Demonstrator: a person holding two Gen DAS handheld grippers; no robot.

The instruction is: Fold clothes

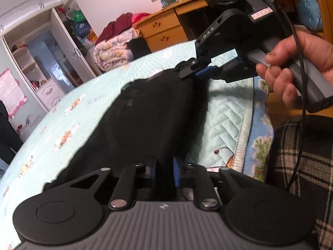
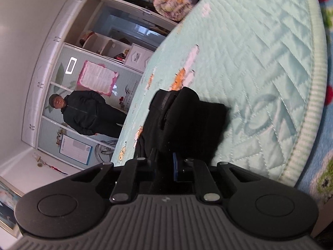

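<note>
Jaws on both my grippers, left (image 1: 164, 173) and right (image 2: 164, 166), are pinched closed on the black garment (image 1: 145, 114), which lies stretched between them on the pale green quilted bed (image 1: 224, 112).

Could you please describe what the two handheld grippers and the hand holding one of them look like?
Both the left gripper and right gripper are black, with blue-edged fingers, silver pivot pins and ribbed grey bodies. The right one bears white "DAS" lettering, a grey handle and a black cable. The hand is bare.
</note>
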